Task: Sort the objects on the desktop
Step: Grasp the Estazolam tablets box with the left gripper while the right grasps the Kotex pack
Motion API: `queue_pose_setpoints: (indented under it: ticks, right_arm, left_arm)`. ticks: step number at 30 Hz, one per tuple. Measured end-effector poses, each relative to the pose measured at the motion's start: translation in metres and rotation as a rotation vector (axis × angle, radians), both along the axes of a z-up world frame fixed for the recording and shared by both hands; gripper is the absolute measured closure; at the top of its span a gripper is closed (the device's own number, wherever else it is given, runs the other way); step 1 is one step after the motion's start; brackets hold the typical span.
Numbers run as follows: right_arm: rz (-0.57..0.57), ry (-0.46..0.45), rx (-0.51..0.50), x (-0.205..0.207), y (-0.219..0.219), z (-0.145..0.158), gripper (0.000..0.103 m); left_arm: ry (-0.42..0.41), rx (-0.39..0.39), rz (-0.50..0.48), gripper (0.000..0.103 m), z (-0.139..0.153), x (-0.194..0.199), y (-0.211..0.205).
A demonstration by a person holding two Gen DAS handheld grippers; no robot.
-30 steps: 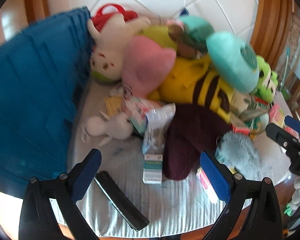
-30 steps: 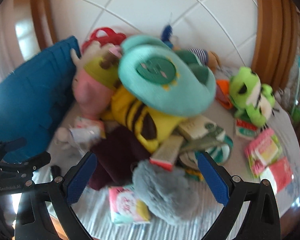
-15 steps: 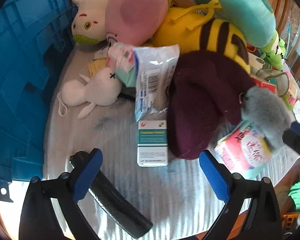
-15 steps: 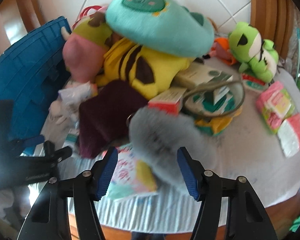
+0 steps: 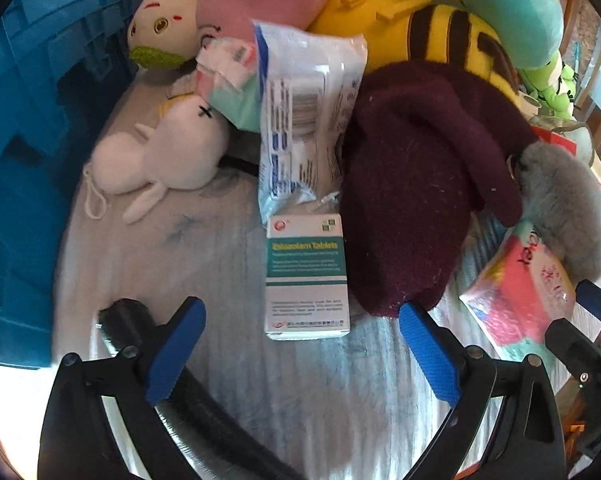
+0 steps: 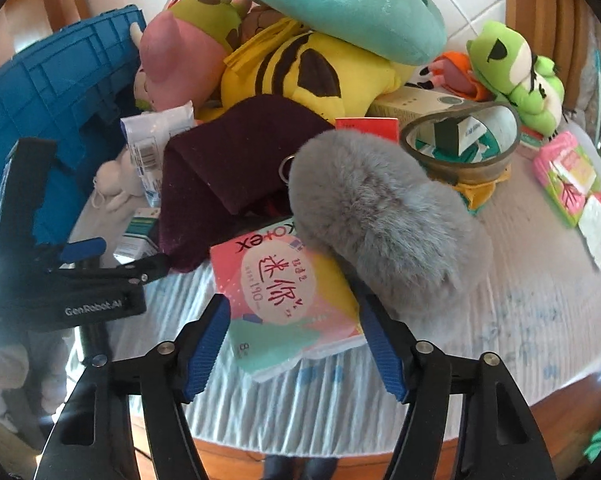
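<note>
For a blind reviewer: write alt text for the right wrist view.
The open right gripper straddles a pink Kotex pack on a striped tablecloth, a grey fur pouch lying partly over the pack. Behind are a maroon knit, piled plush toys and a blue crate.

The bench (image 6: 532, 332) is round with a wooden edge, covered by a pale ribbed cloth (image 5: 228, 280). Lying directly on the cloth are a white tablet box (image 5: 306, 280), a small white plush doll (image 5: 160, 156), a maroon knit cloth (image 5: 412, 200), a black tube (image 5: 196, 400), a pink pad packet (image 6: 288, 300) partly under a grey fur puff (image 6: 384, 220), and pink packets (image 6: 568, 176) at the far right.
</note>
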State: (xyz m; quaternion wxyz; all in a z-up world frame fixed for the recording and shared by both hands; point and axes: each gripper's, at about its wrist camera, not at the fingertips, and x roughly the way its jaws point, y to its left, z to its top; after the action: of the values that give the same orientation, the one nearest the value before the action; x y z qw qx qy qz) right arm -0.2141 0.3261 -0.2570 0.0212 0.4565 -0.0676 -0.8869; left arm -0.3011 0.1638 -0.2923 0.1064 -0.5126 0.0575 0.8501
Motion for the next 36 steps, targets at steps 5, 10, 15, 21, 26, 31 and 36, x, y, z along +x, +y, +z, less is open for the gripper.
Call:
queue_pose_setpoints:
  ticks: [5, 10, 15, 21, 26, 31, 36]
  right_arm:
    - [0.015, -0.003, 0.015, -0.004, 0.001, -0.016, 0.017]
    - [0.045, 0.009, -0.007, -0.005, -0.001, -0.023, 0.015]
    - [0.061, 0.021, 0.017, -0.002, -0.006, -0.028, 0.007]
    - [0.059, 0.022, 0.008, -0.004, -0.003, -0.032, 0.007]
    - [0.067, 0.040, -0.009, -0.002, -0.006, -0.031, 0.007]
    - [0.055, 0.037, -0.014, -0.005, -0.007, -0.038, 0.019]
    - [0.048, 0.030, -0.018, -0.009, -0.011, -0.037, 0.030]
  left_arm:
    - [-0.007, 0.041, 0.005, 0.018, -0.011, 0.000, 0.000]
    - [-0.003, 0.060, 0.004, 0.022, -0.012, 0.005, -0.003]
    - [0.011, 0.065, 0.015, 0.021, -0.014, 0.007, -0.005]
    - [0.027, 0.068, 0.045, 0.021, -0.010, 0.016, -0.014]
    - [0.061, 0.068, 0.076, 0.025, -0.008, 0.016, -0.025]
    - [0.045, 0.043, 0.042, 0.064, -0.016, 0.023, -0.020]
    - [0.039, 0.046, 0.042, 0.066, -0.014, 0.031, -0.021]
